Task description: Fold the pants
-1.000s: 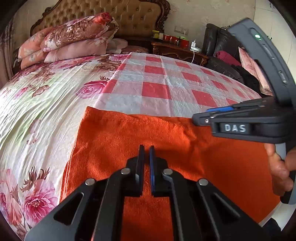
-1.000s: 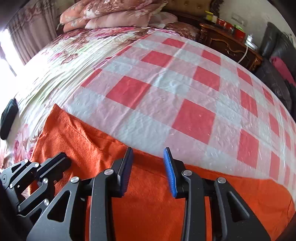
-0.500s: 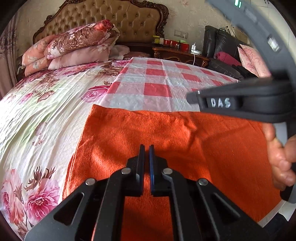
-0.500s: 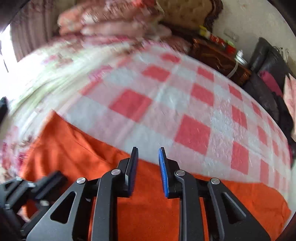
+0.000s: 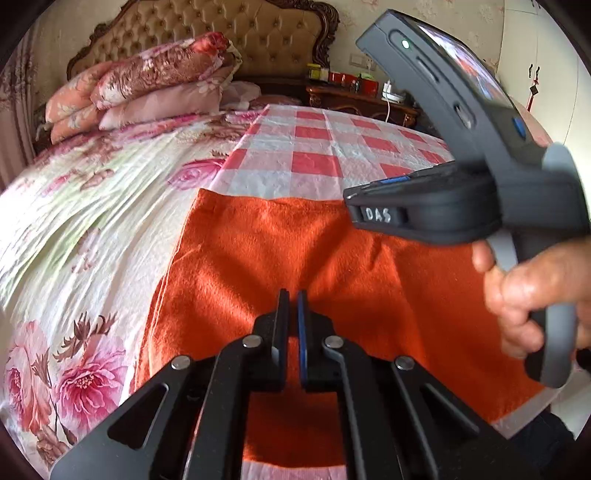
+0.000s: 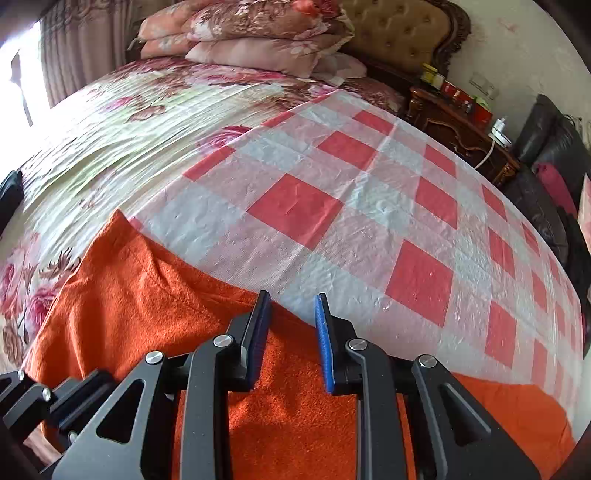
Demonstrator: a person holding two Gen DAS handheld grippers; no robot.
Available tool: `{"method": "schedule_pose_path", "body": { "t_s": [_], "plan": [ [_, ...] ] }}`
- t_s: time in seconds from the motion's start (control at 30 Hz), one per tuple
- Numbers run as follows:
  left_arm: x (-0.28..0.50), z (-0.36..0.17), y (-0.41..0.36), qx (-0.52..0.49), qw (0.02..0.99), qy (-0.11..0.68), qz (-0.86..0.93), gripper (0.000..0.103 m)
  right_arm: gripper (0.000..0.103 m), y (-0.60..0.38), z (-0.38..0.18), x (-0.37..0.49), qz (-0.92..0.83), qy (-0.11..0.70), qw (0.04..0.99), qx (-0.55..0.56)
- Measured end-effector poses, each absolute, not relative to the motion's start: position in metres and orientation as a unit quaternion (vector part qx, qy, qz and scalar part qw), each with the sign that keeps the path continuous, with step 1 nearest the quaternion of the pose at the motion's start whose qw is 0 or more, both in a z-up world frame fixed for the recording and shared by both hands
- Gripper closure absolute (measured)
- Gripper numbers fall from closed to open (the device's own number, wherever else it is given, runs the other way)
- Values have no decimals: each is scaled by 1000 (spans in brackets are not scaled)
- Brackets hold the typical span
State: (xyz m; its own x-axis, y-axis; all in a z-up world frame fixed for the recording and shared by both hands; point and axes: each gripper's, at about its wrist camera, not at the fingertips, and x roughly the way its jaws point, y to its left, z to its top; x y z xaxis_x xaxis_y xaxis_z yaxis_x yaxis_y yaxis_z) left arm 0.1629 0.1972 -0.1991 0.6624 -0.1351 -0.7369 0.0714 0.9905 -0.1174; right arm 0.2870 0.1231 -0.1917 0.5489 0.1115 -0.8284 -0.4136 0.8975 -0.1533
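Nearest the left wrist camera, the left hand-held gripper (image 5: 292, 306) is hanging low over the orange pants (image 5: 332, 266), its two fingers drawn almost together with only a thin slit between them; whether any cloth is pinched in that slit cannot be told. The pants are lying spread flat across the near part of the bed (image 5: 92, 206), their far edge running straight across the checked cloth (image 5: 317, 147) and their left edge resting on the floral bedspread (image 5: 74, 229).

To the right in the same view, the right hand-held gripper (image 5: 349, 192) is hovering above the far edge of the pants, gripped by the person's hand (image 5: 535, 291). In the right wrist view this right hand-held gripper (image 6: 291, 314) is showing its fingers parted, a clear gap between the blue pads (image 6: 324, 354), with nothing between them; the tips are sitting right over the line where the orange pants (image 6: 147, 295) are meeting the checked cloth (image 6: 369, 206). The left hand-held gripper is peeking in at the lower left corner there.

Farther back, folded quilts and pillows (image 5: 155, 85) are stacked against the tufted headboard (image 5: 258, 33). Beside the headboard a dark wooden nightstand (image 6: 461, 125) is carrying small items, and a dark sofa (image 6: 550, 147) is standing along the right side of the bed.
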Motion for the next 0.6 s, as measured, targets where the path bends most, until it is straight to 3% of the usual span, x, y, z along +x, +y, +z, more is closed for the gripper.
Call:
{"method": "schedule_pose_path", "body": {
  "t_s": [0.2,0.33,0.6],
  "plan": [
    [211,-183,210,-32,917,388,-92,96,83,118,-192,284,149,443,871,-150],
    [247,-197,201,18,895,427,-128,100,83,118,-193,280,141,434,878,-145],
    [213,-202,217,32,896,423,-132,100,83,118,-194,278,118,427,888,-125]
  ]
}}
